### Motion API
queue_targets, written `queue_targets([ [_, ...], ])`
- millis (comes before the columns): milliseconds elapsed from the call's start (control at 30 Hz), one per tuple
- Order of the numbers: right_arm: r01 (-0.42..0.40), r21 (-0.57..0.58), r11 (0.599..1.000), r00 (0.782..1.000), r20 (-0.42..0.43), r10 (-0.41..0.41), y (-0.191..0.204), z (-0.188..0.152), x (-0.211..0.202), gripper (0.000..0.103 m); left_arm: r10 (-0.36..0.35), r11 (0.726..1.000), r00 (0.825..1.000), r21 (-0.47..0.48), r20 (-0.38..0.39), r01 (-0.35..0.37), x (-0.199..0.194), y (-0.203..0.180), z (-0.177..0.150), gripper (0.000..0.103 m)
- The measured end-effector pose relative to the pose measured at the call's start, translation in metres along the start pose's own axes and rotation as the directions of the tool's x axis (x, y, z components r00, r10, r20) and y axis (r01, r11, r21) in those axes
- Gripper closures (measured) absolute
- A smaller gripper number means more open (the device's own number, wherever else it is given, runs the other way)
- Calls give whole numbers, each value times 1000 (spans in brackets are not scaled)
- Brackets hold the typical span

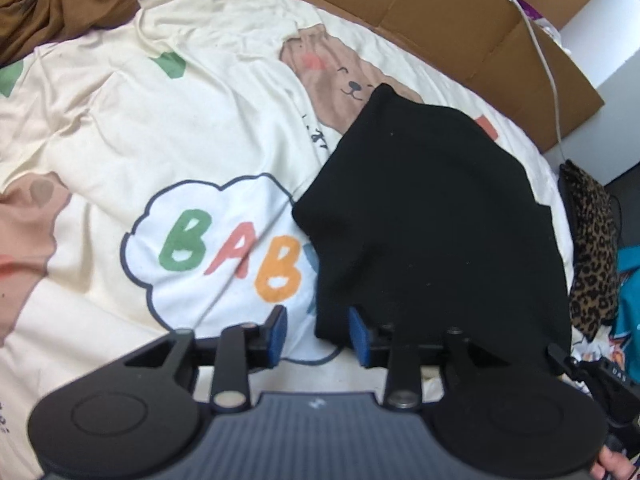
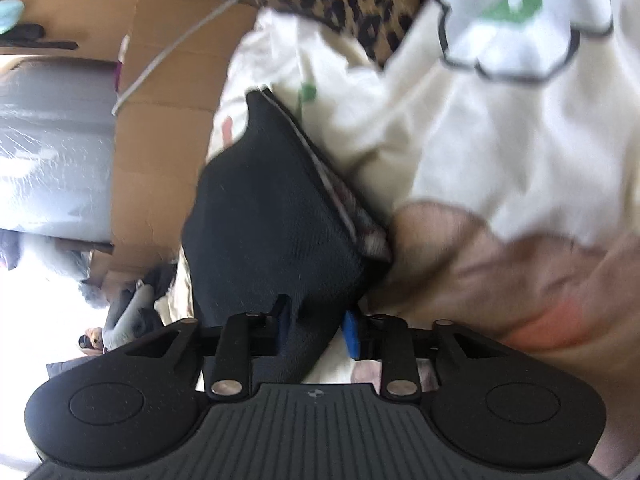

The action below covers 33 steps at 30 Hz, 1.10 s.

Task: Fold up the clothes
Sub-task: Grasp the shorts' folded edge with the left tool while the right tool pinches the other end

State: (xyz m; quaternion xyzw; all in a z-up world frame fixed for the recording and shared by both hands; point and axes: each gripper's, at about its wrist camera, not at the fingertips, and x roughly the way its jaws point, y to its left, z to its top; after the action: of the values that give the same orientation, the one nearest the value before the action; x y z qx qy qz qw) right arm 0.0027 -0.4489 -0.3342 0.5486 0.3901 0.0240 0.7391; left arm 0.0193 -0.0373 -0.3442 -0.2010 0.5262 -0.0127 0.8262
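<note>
While my right tongs (image 2: 316,326) clamp the black garment (image 2: 272,216), my left tongs (image 1: 318,336) gape beside its near edge; I should grip there, then fold flat on the bed (image 1: 120,128).

Garments and grippers counted on a cartoon-print bed

Two grippers, left (image 1: 318,330) and right (image 2: 316,332); one black garment (image 1: 432,216), one brown garment (image 1: 60,4) at eleven o'clock, one leopard-print item (image 1: 592,248), one duvet (image 1: 160,120).

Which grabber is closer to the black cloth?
Right. The right gripper has the black cloth between its fingers. The left gripper is open beside the cloth's edge, one finger at it, nothing between them.
</note>
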Motion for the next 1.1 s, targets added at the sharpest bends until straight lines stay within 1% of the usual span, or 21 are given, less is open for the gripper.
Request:
queue_targets([
  [100,-22,20,1000,999,34,21,2,4,-2,77,-11,1000,1000,-14,12,11,4,2,-1,57],
  [133,-16,14,1000,999,36,15,2,5,0,77,-16,1000,1000,-25,14,16,6,3,-1,57],
  [233,-8,18,1000,999,37,7,-3,4,11,76,-45,996,999,-80,9,45,15,8,-2,56],
  [333,-26,52,998,999,41,24,-8,4,19,77,-64,991,998,-120,15,66,21,13,-5,55],
  [400,-41,58,997,999,34,39,-8,3,24,77,-99,980,995,-172,22,101,23,17,-9,53],
  [533,-60,63,996,998,23,59,-10,0,29,77,-167,947,985,-273,40,172,26,26,-17,52],
  [567,-63,68,996,998,27,61,-11,0,29,79,-177,939,983,-291,45,183,27,28,-18,52],
  [600,-63,72,995,998,29,61,-11,1,29,86,-187,930,981,-312,49,193,27,30,-19,53],
  [633,-59,73,996,998,29,57,-12,1,30,89,-196,920,979,-335,50,202,28,32,-20,54],
  [667,-57,75,996,998,28,55,-12,1,30,90,-205,909,978,-361,48,209,29,34,-20,54],
  [733,-59,75,995,998,27,57,-12,1,30,90,-224,880,974,-422,39,219,28,40,-22,57],
  [833,-64,78,995,998,25,62,-13,1,31,90,-252,819,967,-521,45,238,26,49,-29,57],
  [900,-70,88,994,997,25,68,-16,1,32,90,-264,789,963,-563,52,247,28,51,-34,57],
  [967,-72,90,993,997,23,70,-17,1,32,90,-280,770,958,-581,61,262,31,48,-36,55],
  [1000,-72,89,993,997,21,70,-17,1,32,90,-287,763,956,-587,66,270,33,47,-36,52],
  [1100,-73,85,994,997,16,72,-17,2,32,90,-297,749,951,-597,87,289,40,41,-35,48],
])
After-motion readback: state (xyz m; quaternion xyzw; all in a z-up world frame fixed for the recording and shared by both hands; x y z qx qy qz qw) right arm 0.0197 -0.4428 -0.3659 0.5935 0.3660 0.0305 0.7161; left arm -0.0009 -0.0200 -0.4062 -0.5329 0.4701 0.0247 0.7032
